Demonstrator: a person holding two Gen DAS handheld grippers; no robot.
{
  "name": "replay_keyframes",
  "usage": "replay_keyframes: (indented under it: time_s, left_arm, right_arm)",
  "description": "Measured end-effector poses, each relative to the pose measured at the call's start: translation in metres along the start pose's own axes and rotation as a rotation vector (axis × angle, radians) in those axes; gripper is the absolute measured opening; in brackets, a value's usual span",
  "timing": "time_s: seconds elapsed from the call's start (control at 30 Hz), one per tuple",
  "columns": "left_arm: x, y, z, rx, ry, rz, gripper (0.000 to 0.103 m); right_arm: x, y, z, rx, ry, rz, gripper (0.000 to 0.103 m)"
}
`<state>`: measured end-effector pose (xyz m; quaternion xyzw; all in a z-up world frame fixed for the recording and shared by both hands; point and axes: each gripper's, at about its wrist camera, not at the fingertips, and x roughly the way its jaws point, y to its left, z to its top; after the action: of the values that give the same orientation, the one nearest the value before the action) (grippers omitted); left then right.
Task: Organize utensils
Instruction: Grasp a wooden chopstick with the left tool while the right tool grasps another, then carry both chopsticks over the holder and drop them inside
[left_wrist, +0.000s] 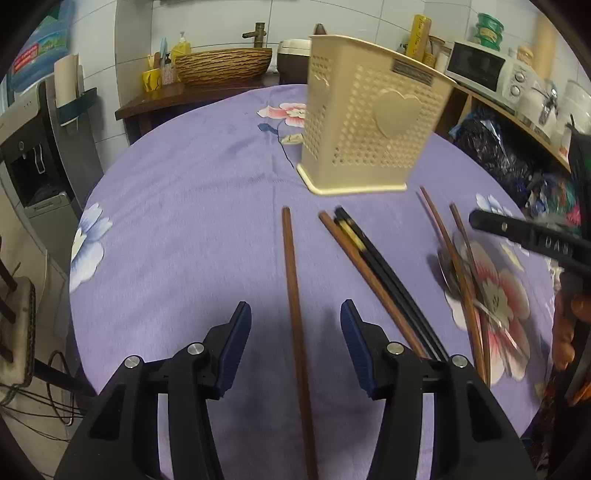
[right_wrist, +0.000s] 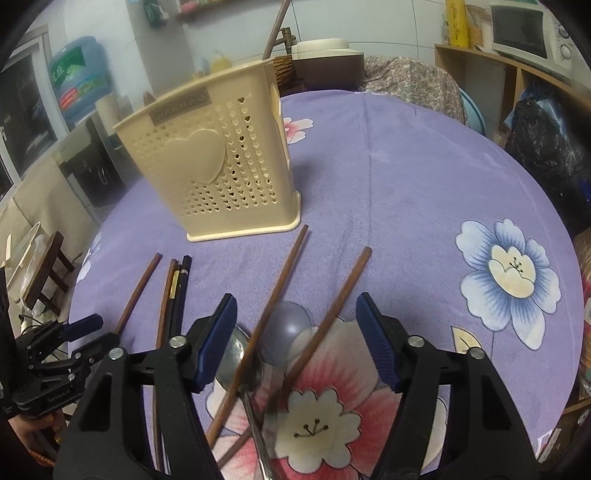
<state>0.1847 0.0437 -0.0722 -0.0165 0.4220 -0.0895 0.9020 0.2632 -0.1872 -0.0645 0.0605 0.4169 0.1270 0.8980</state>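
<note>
A cream perforated utensil holder stands upright on the purple floral tablecloth. My left gripper is open, its fingers on either side of a single brown chopstick lying on the cloth. To its right lie another brown chopstick and black chopsticks. My right gripper is open above two crossed brown chopsticks and a metal spoon. The same spoon shows at right in the left wrist view under two chopsticks.
The round table's edge curves close on the left, with a water dispenser beyond. A wooden shelf with a microwave runs along the right. A woven basket sits behind on a side counter. A hand holds the left tool.
</note>
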Motion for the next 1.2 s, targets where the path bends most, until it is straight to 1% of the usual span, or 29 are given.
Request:
replay_keyframes:
  time_s: [0.03,0.07,0.1,0.17,0.23,0.27,0.3,0.5,0.6,0.67,0.7,0.73,0.77,0.83,0.9,1.03,1.1,1.2]
  left_arm:
    - [0.004,0.001,0.005,-0.004,0.012,0.001,0.049]
    - [0.009,0.003,0.012,-0.006,0.030,-0.006,0.045]
    - [0.015,0.003,0.018,-0.008,0.045,-0.024,0.043]
    - [0.025,0.000,0.025,0.000,0.074,-0.035,0.038]
    - [0.035,-0.003,0.030,0.011,0.100,-0.026,0.033]
    - [0.037,-0.004,0.031,0.018,0.100,-0.014,0.030]
    - [0.039,-0.006,0.032,0.027,0.104,-0.003,0.030]
    - [0.046,-0.004,0.040,0.019,0.111,0.010,0.023]
    - [0.049,-0.006,0.045,0.032,0.114,0.021,0.019]
    - [0.052,-0.007,0.049,0.037,0.114,0.027,0.016]
    - [0.053,-0.007,0.050,0.039,0.115,0.029,0.015]
    - [0.055,-0.007,0.052,0.040,0.116,0.032,0.012]
    - [0.057,-0.008,0.054,0.040,0.115,0.034,0.011]
    - [0.060,-0.006,0.058,0.030,0.111,0.031,0.009]
    - [0.063,-0.006,0.061,0.026,0.102,0.033,0.009]
    - [0.067,-0.005,0.066,0.020,0.093,0.039,0.009]
    - [0.066,-0.004,0.068,0.012,0.082,0.034,0.009]
    - [0.052,-0.001,0.074,-0.010,0.032,0.010,0.009]
  right_arm:
    - [0.004,0.002,0.004,0.002,0.011,0.003,0.060]
    - [0.008,0.003,0.008,0.005,0.020,0.003,0.057]
    - [0.012,0.004,0.011,0.010,0.029,0.007,0.056]
    - [0.021,0.005,0.017,0.021,0.048,-0.002,0.052]
    - [0.029,0.005,0.022,0.040,0.067,-0.009,0.049]
    - [0.033,0.004,0.023,0.049,0.077,-0.007,0.046]
    - [0.036,0.003,0.024,0.055,0.086,-0.007,0.043]
    - [0.053,0.000,0.029,0.086,0.124,-0.032,0.036]
    - [0.062,-0.001,0.027,0.101,0.149,-0.038,0.030]
    - [0.064,0.000,0.029,0.098,0.143,-0.060,0.026]
    - [0.065,0.001,0.030,0.100,0.145,-0.059,0.025]
    - [0.066,0.002,0.030,0.100,0.147,-0.061,0.022]
    - [0.067,0.003,0.031,0.098,0.150,-0.064,0.017]
    - [0.069,0.005,0.032,0.089,0.144,-0.082,0.012]
    - [0.070,0.004,0.032,0.101,0.138,-0.070,0.011]
    - [0.069,0.000,0.034,0.128,0.132,-0.011,0.010]
    - [0.061,0.000,0.036,0.131,0.104,0.004,0.010]
    - [0.042,0.004,0.041,0.130,0.060,0.068,0.010]
